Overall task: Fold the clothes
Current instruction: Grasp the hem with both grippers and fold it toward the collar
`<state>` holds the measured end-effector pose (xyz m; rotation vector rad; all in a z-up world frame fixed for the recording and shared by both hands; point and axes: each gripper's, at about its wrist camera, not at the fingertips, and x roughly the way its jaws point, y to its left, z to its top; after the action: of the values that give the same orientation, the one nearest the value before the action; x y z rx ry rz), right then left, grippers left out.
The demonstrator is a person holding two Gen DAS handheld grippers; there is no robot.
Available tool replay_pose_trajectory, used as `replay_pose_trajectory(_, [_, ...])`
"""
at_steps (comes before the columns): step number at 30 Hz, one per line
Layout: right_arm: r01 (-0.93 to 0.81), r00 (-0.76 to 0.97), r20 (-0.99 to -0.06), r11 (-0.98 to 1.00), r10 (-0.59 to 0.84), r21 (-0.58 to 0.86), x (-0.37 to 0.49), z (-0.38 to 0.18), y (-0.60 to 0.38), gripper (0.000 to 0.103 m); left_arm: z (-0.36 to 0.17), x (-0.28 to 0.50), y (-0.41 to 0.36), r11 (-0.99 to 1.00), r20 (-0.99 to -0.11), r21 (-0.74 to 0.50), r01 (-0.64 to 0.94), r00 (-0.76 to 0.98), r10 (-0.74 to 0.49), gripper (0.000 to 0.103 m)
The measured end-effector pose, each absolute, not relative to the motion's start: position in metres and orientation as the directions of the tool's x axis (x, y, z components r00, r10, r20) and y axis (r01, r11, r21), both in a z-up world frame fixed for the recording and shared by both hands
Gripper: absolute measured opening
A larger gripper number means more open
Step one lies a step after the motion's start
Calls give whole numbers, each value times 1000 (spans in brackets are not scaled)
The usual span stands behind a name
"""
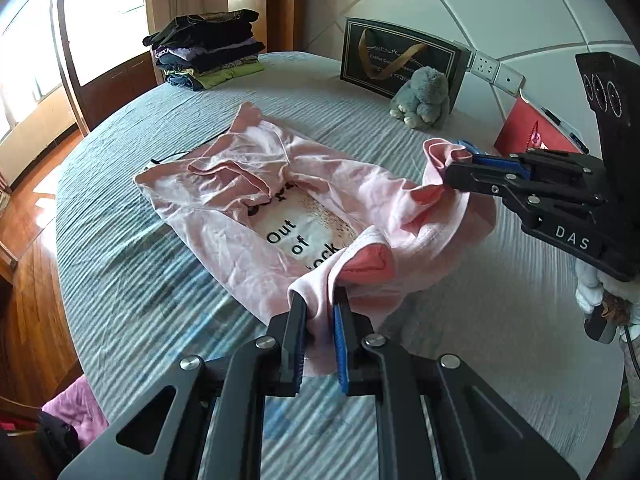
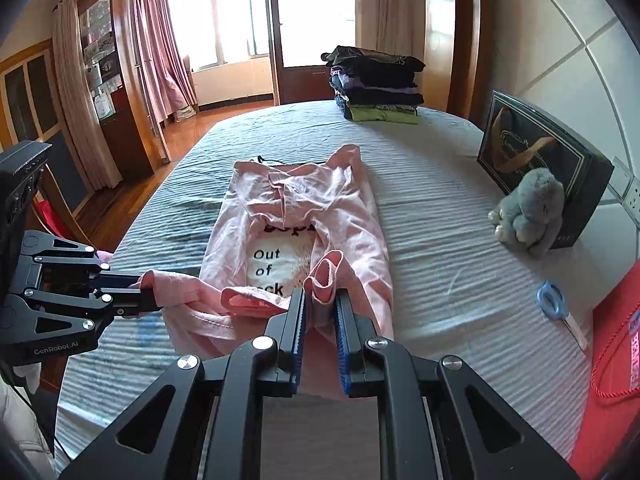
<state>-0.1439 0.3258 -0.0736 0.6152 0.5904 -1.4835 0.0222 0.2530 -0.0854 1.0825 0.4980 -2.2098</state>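
The pale pink cotton T-shirt with a white printed panel [image 1: 256, 200] lies front-up on the striped grey-blue bedsheet [image 1: 140, 264], its sides already turned inward; it looks light, limp and prone to sagging, so the near hem corners are the sensible hold. The left gripper [image 1: 320, 312] and the right gripper [image 2: 320, 312] each pinch a bunch of that hem, lifted slightly off the bed. Only the right wrist view shows the blue-handled scissors [image 2: 554, 304] on the sheet, while the left view shows the right gripper's clamp from the side.
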Motion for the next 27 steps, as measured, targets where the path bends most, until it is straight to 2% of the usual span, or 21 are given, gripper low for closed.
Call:
replay_pose_trajectory(6, [999,-48,-682,-35,-730,-32,-123,-52,205,12,-82,38,113,-753,-797,-143,642,-526,-297,11])
replay_pose_trajectory(11, [995,-92,-730,-89,-677,-43,-126,-68,90,12,-96,24,-3,-784,-820,-151,602,-519,-240,11])
replay_pose_trajectory(14, [980,-133,-743,-200,-656,1,-131,-70,104,13,-111,9,-51,-821,-859,-167,546,-489,-151,17])
replay_pose_trajectory(15, [971,-146,-748,-237,-648,15,-132,-71,109,22,-116,7,-63,-830,-871,-179,529,-477,-116,24])
replay_pose_trajectory(16, [962,-159,-753,-273,-639,29,-134,-72,113,33,-116,9,-68,-836,-871,-176,519,-479,-114,36])
replay_pose_trajectory(17, [950,-171,-757,-309,-630,42,-136,-72,118,39,-115,12,-74,-842,-870,-174,510,-481,-112,44])
replay_pose_trajectory(18, [937,-183,-763,-345,-620,55,-138,-73,123,50,-113,18,-78,-847,-864,-177,501,-491,-109,57])
replay_pose_trajectory(19, [923,-194,-768,-380,-610,68,-139,-74,127,54,-110,24,-82,-848,-858,-199,491,-505,-91,62])
replay_pose_trajectory(21, [889,-216,-779,-448,-589,93,-143,-75,137,56,-104,35,-86,-850,-851,-230,474,-522,-60,63])
replay_pose_trajectory(27, [767,-233,-804,-612,-547,193,-126,-82,185,58,-106,50,-76,-895,-873,-126,427,-476,-104,63])
